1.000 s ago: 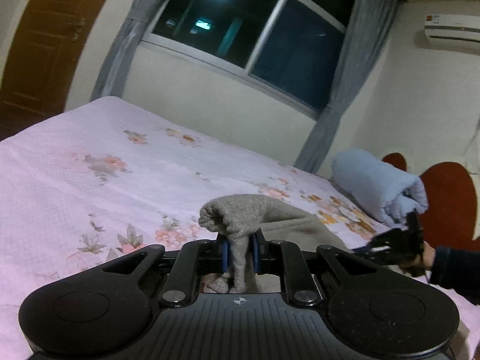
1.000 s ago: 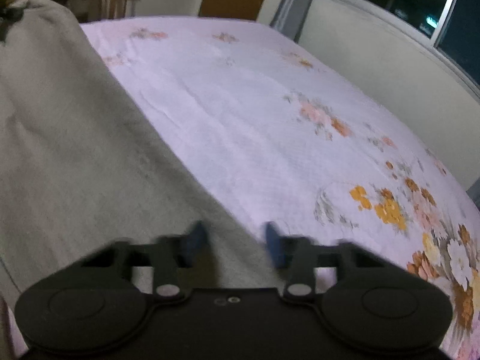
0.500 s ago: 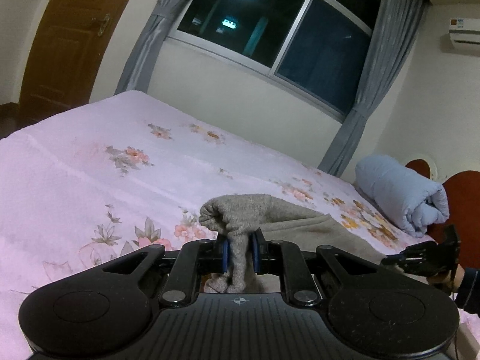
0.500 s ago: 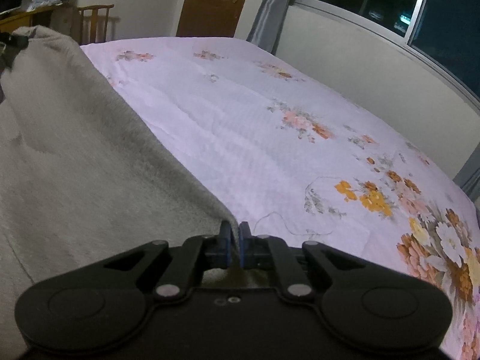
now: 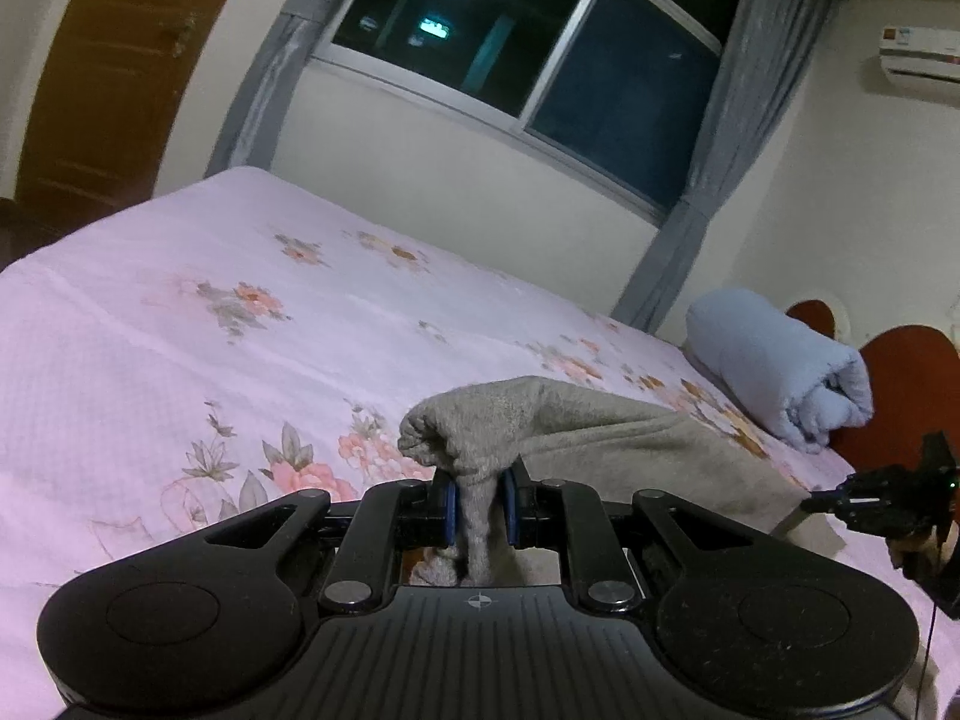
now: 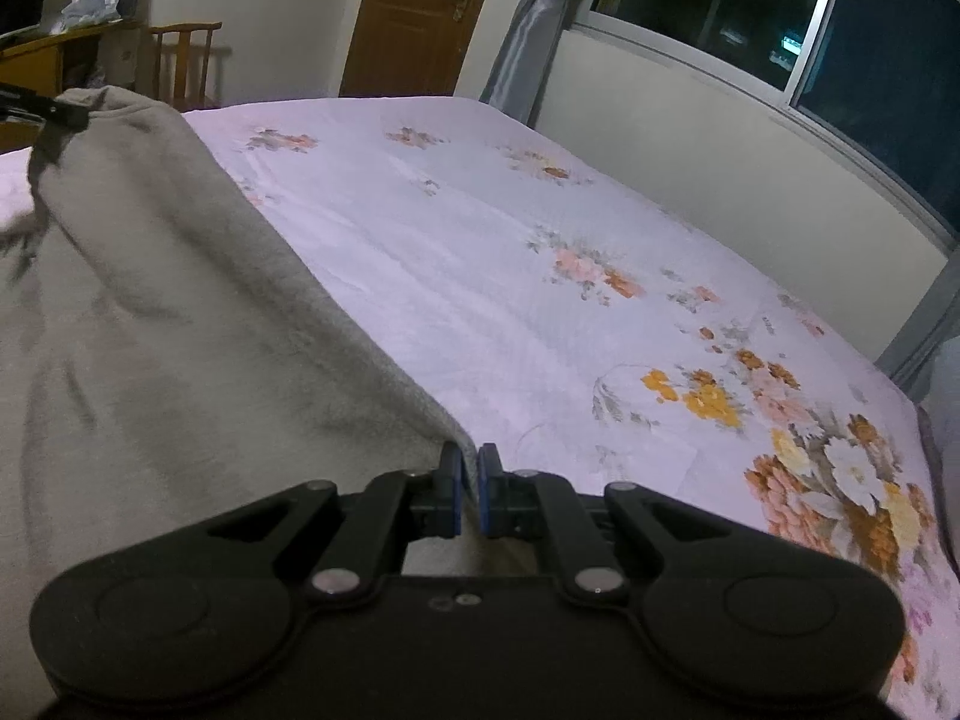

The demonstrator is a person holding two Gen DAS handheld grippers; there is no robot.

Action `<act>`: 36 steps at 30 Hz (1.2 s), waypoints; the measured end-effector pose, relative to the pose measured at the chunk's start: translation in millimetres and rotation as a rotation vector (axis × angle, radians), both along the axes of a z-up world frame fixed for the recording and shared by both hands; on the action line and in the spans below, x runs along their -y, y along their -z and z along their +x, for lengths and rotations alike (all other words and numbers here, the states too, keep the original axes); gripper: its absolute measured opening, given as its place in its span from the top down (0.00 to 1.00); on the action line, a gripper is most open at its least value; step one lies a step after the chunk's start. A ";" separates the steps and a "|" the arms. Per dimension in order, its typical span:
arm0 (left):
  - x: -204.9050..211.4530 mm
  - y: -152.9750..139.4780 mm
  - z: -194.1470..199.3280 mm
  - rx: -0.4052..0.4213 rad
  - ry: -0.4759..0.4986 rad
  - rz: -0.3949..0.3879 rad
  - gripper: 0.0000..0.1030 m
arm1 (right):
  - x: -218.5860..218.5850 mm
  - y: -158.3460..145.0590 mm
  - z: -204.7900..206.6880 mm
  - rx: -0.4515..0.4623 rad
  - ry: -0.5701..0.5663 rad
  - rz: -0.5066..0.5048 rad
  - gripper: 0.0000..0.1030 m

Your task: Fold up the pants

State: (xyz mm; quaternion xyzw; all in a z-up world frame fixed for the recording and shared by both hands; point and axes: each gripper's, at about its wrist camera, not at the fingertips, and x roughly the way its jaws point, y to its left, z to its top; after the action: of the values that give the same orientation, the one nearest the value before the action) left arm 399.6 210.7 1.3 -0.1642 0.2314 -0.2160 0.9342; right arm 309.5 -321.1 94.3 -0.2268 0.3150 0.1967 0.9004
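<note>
The grey pants (image 5: 606, 426) stretch between both grippers above the pink flowered bed (image 5: 180, 330). My left gripper (image 5: 477, 504) is shut on a bunched corner of the fabric, which folds over its blue pads. In the right wrist view my right gripper (image 6: 470, 480) is shut on the thin edge of the pants (image 6: 150, 300), lifted a little off the bed (image 6: 480, 240). The fabric slopes away to the far left, where the left gripper (image 6: 60, 114) pinches the other corner. In the left wrist view the right gripper (image 5: 810, 504) shows at the right edge, held by a hand.
A rolled light-blue blanket (image 5: 774, 372) lies at the head of the bed before a red headboard (image 5: 900, 384). A wall with a window runs along the bed's far side. A wooden chair (image 6: 186, 60) and a door (image 6: 420, 12) stand beyond the foot.
The right gripper went from open to shut on the pants' edge, then rose and drew the fabric up with it. The left gripper kept its hold and stayed almost in place.
</note>
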 end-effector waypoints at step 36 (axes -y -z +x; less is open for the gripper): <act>8.7 22.6 -163.9 -0.459 -0.309 -0.080 0.64 | -46.6 48.2 -244.7 0.039 0.181 0.085 1.00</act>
State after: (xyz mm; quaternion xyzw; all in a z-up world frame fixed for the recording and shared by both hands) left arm 235.7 202.0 -21.3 -0.2789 0.4004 -0.0373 0.8721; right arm 64.8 -274.4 46.1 -0.1628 0.3080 0.1231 0.9292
